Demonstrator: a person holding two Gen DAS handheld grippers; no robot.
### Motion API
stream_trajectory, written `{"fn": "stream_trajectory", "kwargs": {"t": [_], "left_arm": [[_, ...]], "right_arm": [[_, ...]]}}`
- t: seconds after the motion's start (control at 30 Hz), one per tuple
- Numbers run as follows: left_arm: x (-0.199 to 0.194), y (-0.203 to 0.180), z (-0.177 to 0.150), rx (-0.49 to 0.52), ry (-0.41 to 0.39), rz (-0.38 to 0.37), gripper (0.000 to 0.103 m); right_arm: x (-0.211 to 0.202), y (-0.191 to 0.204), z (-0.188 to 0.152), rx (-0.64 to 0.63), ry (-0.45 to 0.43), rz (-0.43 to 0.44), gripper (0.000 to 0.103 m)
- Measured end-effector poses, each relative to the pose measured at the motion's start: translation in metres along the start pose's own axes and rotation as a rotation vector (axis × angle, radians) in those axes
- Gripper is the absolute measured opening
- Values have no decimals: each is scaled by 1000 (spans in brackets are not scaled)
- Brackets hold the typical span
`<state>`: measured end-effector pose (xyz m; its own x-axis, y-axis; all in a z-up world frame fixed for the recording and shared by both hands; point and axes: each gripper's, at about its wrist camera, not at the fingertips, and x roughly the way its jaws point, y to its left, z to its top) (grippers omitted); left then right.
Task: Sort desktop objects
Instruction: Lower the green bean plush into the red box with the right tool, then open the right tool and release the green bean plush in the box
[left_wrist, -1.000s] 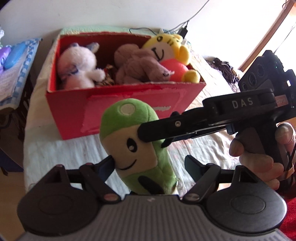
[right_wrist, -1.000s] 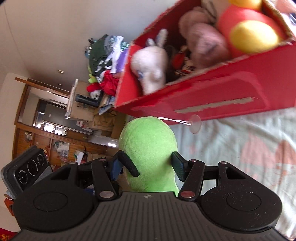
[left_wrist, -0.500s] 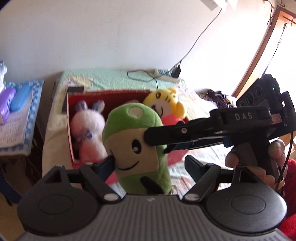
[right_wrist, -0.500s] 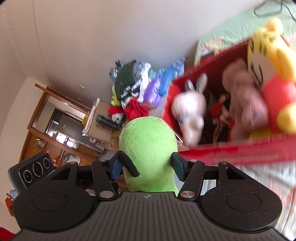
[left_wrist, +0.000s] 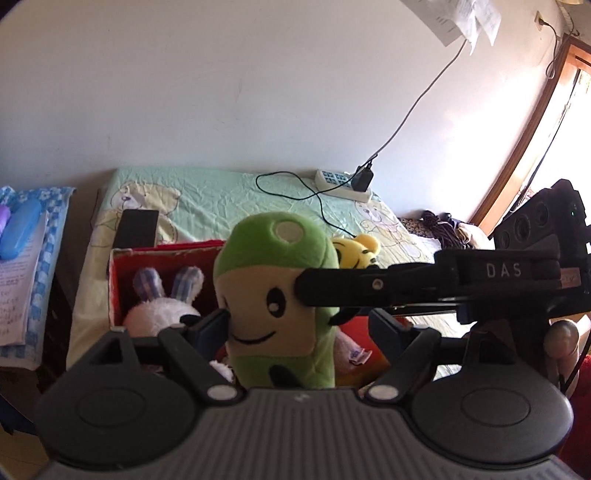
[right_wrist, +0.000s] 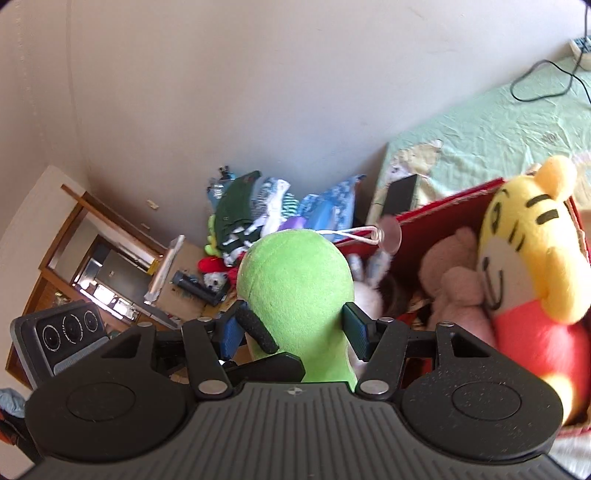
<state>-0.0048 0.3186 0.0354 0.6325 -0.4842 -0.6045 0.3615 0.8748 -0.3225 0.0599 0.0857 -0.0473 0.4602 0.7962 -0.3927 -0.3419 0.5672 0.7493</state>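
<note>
I am pinching one green plush (right_wrist: 295, 295) in my right gripper (right_wrist: 293, 328), its jaws pressing both sides; it has a cream smiling face. My left gripper (left_wrist: 299, 328) is spread wide around it. Its bottom is hidden. Beyond, one red box (left_wrist: 118, 291) is holding three toys: white rabbit (left_wrist: 162, 306), brown plush (right_wrist: 454, 288), yellow tiger (right_wrist: 532, 258).

Sunlight is streaming past a wooden window frame (left_wrist: 532, 122) onto the white wall (left_wrist: 221, 92); possibly a kitchen (right_wrist: 107, 284) is showing beyond.
</note>
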Motion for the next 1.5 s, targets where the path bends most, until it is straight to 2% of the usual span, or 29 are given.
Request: {"fn": "stream_trajectory", "kwargs": {"t": [0.27,0.5,0.63,0.77,0.87,1.1,1.23,1.37,1.5], "left_arm": [[55,18,-13,-41,120,24,81],[73,26,-16,-20,170,31,81],[76,31,-17,-31,182,24,82],[77,36,-25,-33,198,47,82],[75,44,-29,-57,203,29,82],[74,49,-26,-73,205,42,75],[71,48,-29,-60,206,47,74],[65,47,-29,-58,200,54,74],[55,42,-28,-51,173,58,78]], "right_arm": [[26,-37,1,49,70,-71,59],[36,-41,-4,50,51,-127,59],[37,-38,-6,49,41,-166,58],[41,-32,-10,5,41,-220,57],[46,-31,-12,15,56,-248,56],[56,-33,-13,71,38,-297,58],[54,-26,-16,15,67,-296,61],[41,-30,-13,33,46,-270,60],[30,-29,-12,30,35,-264,58]]}}
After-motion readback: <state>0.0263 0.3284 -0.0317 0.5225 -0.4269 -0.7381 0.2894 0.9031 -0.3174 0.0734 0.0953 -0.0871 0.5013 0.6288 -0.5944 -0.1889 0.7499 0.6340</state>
